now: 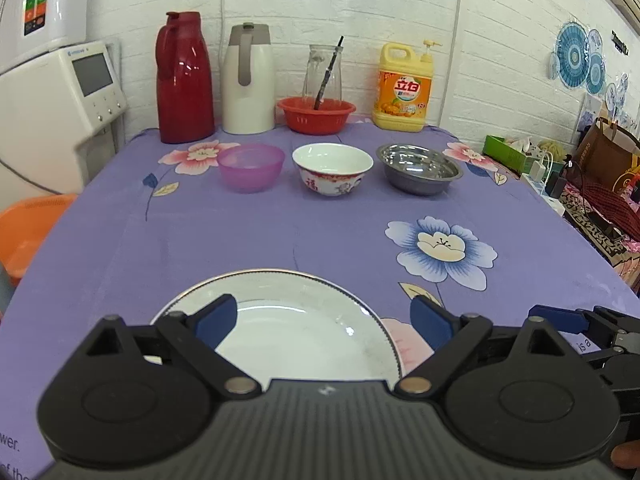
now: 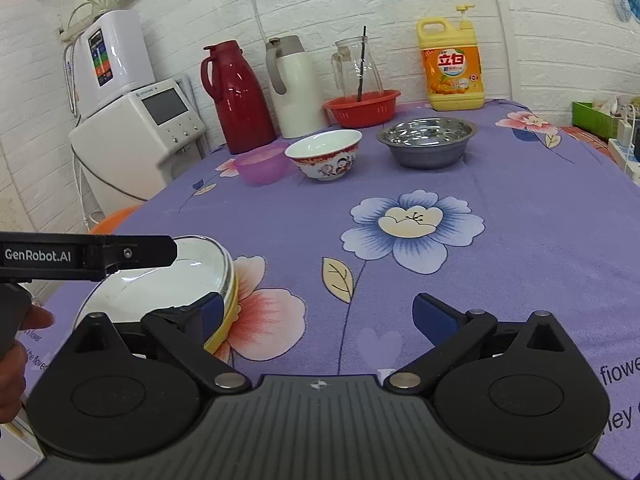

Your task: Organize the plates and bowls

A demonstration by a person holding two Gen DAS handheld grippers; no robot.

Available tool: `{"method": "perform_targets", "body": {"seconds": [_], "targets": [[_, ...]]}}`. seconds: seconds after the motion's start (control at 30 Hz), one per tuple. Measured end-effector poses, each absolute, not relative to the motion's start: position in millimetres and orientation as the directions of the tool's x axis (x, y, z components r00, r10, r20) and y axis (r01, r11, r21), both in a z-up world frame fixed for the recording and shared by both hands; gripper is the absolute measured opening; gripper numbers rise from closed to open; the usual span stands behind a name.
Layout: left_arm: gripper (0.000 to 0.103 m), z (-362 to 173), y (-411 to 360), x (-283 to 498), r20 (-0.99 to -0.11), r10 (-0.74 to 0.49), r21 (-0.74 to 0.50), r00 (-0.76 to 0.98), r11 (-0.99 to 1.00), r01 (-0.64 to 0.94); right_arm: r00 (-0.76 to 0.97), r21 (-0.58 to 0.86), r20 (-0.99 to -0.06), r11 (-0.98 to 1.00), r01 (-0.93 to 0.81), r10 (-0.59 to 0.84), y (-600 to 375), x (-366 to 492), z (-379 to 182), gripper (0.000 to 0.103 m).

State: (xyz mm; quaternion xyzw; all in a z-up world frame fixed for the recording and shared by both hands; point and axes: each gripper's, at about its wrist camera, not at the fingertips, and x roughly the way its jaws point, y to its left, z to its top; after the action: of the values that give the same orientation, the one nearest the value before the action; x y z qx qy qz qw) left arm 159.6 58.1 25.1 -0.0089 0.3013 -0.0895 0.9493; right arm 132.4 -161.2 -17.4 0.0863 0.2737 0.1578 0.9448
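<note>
A: What sits nearest the table's front edge?

B: A glossy round white ceramic plate with a thin dark beaded rim [image 1: 296, 320], lying on the purple flowered tablecloth [image 1: 280, 232]. In the right wrist view a yellow rim [image 2: 230, 312] shows under it, so it seems to rest on another dish, mostly hidden.

A: And the grippers?

B: The left gripper [image 1: 326, 318] hangs above the plate with its blue-padded fingers spread wide, holding nothing. The right gripper [image 2: 328, 312] is likewise spread wide and empty, over bare cloth just right of the plate.

A: The bowls?

B: Three in a row toward the back edge, apart from each other: a translucent purple plastic bowl [image 1: 251, 167] on the left, a white porcelain bowl with red painted figures [image 1: 332, 168] in the middle, a shiny shallow stainless steel bowl [image 1: 419, 168] on the right.

A: Behind them?

B: Along the back edge stand a red thermos jug [image 1: 184, 80], a white thermos with grey handle [image 1: 248, 80], a red plastic basket [image 1: 316, 114] holding a clear glass pitcher [image 1: 322, 72] with a dark stick, and a yellow detergent bottle [image 1: 404, 88]. The plate's near side is cut off by the gripper body.
</note>
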Motion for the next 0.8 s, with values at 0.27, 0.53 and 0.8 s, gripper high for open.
{"method": "perform_targets", "body": {"seconds": [0.27,0.53,0.8], "targets": [[0.092,55.2,50.7,226.2,-0.570,-0.230,-0.106,0.789,0.973,0.207,0.883,0.184,-0.382,0.958,-0.218,0.274,-206.1,211.4,37.7,0.103],[0.092,98.1,19.1,316.9,-0.525,-0.348,-0.198,0.777,0.937,0.287,0.919,0.150,-0.367,0.984,-0.096,0.145,-247.3,350.7,75.1,0.103],[0.092,81.9,-35.8,428.8,-0.565,-0.406,-0.233,0.718,0.913,0.334,0.837,0.238,-0.538,0.971,0.041,0.096,-287.6,393.0,10.3,0.103]]}}
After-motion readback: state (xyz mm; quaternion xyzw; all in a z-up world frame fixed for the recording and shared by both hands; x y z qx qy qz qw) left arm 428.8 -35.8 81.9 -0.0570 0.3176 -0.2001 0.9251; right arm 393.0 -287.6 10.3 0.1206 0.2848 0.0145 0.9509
